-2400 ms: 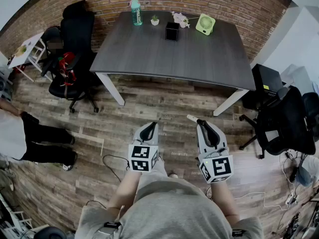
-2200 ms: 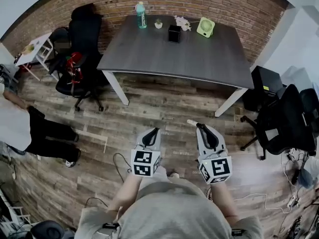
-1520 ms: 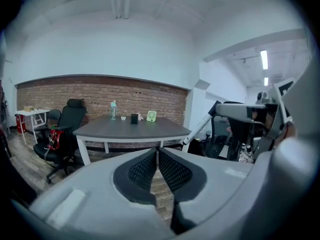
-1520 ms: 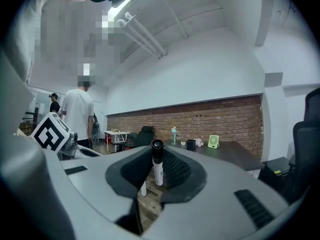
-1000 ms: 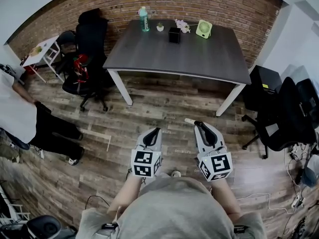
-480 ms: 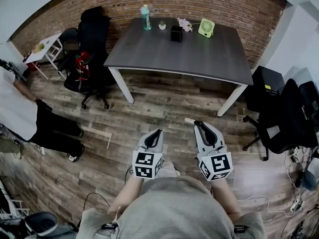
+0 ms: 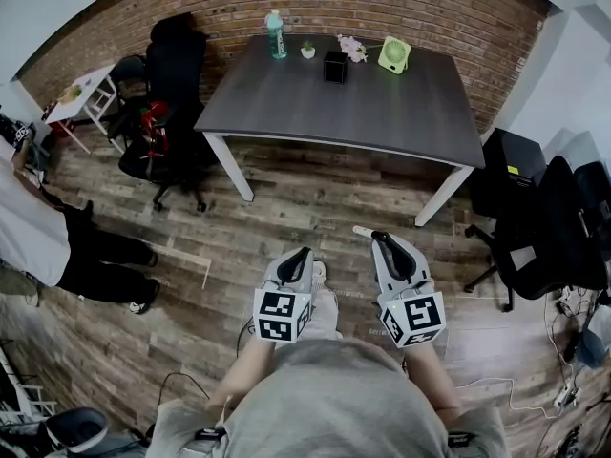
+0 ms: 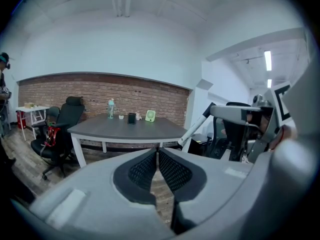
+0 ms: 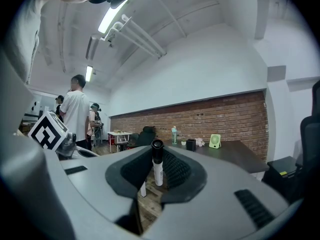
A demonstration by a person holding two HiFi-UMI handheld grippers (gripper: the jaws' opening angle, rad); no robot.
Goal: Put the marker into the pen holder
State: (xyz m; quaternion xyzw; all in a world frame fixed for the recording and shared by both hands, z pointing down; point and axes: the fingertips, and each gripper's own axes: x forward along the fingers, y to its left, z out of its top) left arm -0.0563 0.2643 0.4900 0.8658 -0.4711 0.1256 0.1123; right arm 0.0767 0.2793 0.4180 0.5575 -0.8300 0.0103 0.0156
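Note:
A white marker (image 9: 157, 170) with a black cap stands upright between the jaws of my right gripper (image 9: 158, 160), which is shut on it. In the head view its white end (image 7: 362, 231) sticks out left of the right gripper (image 7: 384, 240), held over the wooden floor. The black pen holder (image 7: 333, 67) stands at the far side of the grey table (image 7: 382, 113), well ahead of both grippers; it also shows small in the right gripper view (image 9: 190, 145) and the left gripper view (image 8: 131, 118). My left gripper (image 7: 300, 254) is shut and holds nothing (image 8: 158, 152).
On the table stand a bottle (image 7: 275, 34), a small plant pot (image 7: 307, 52) and a green fan (image 7: 392, 53). Black office chairs stand left (image 7: 162, 84) and right (image 7: 549, 237). A black computer tower (image 7: 504, 165) sits by the table's right leg. A person (image 7: 38, 241) stands at the left.
The head view has shifted a little and the table sits slightly nearer. The person at the left has moved toward the frame edge. Both grippers keep the same pose, the marker still held.

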